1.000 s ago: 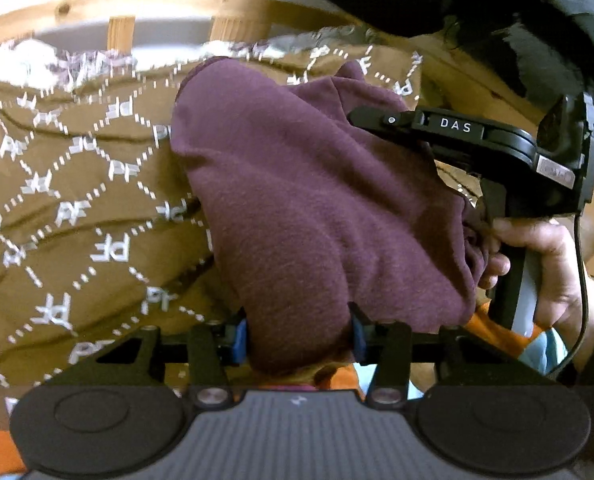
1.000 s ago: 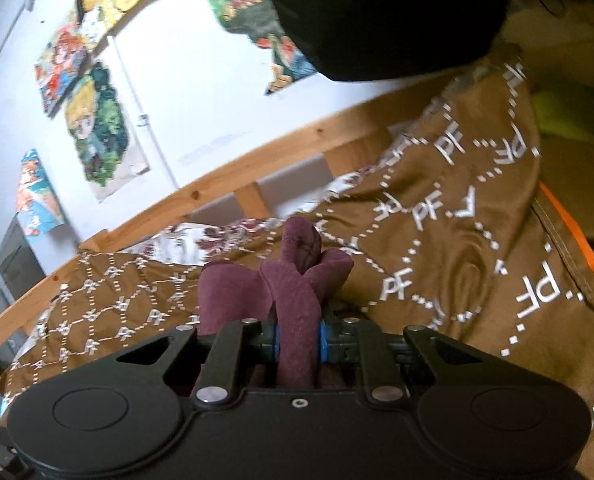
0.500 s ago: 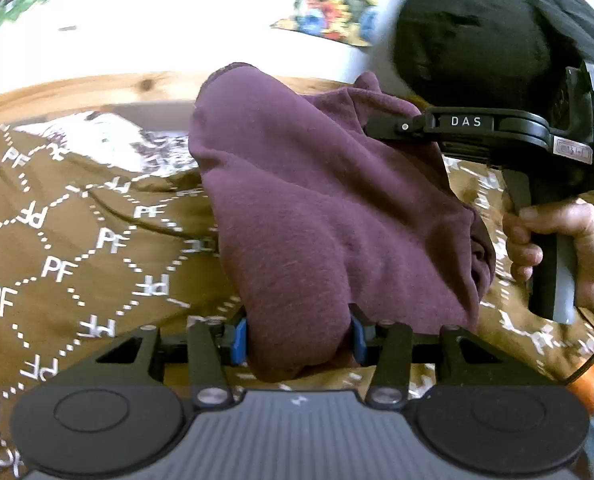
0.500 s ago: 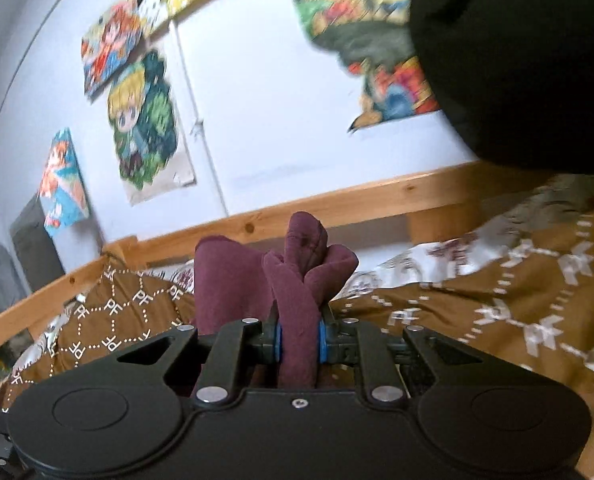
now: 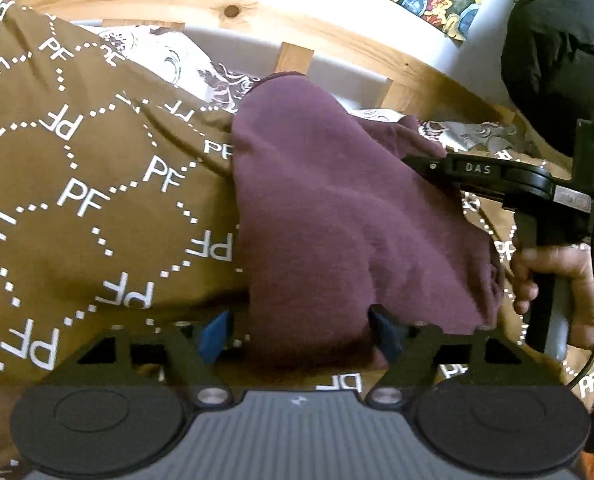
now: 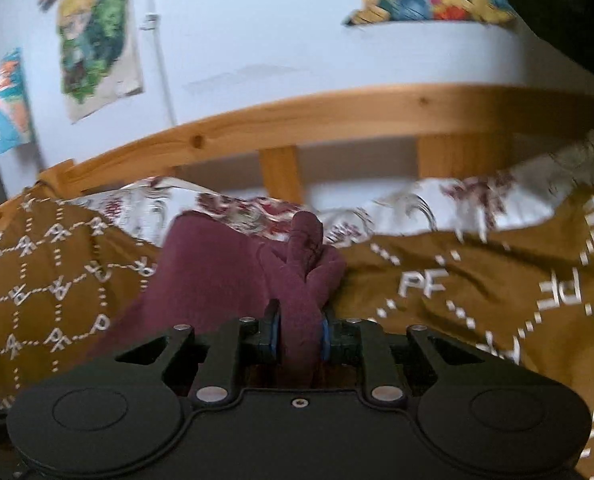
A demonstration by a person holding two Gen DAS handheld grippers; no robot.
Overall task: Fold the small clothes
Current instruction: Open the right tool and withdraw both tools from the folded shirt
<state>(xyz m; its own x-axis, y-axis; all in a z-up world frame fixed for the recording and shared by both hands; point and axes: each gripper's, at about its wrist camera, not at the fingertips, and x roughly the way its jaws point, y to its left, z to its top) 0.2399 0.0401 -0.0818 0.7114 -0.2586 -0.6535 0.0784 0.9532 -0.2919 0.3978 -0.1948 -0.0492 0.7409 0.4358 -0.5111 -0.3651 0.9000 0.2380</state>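
Note:
A small maroon garment (image 5: 337,216) lies bunched over a brown bedspread (image 5: 77,200) printed with white "PF" marks. My left gripper (image 5: 301,332) stands wide open, its blue pads (image 5: 213,332) apart, with the garment's near edge lying between them. My right gripper (image 6: 299,336) is shut on a bunched corner of the maroon garment (image 6: 297,280). In the left wrist view the right gripper (image 5: 429,160) comes in from the right, held by a hand (image 5: 553,280), and grips the garment's far right corner.
A wooden bed rail (image 5: 337,36) and a white wall with colourful posters (image 6: 93,36) stand behind the bed. A floral sheet (image 6: 237,208) shows at the far edge. A dark garment (image 5: 557,56) hangs at the upper right.
Both grippers have come down toward the bed with the garment. The left gripper's jaws have spread much wider and have let go of the cloth. The right gripper keeps its hold.

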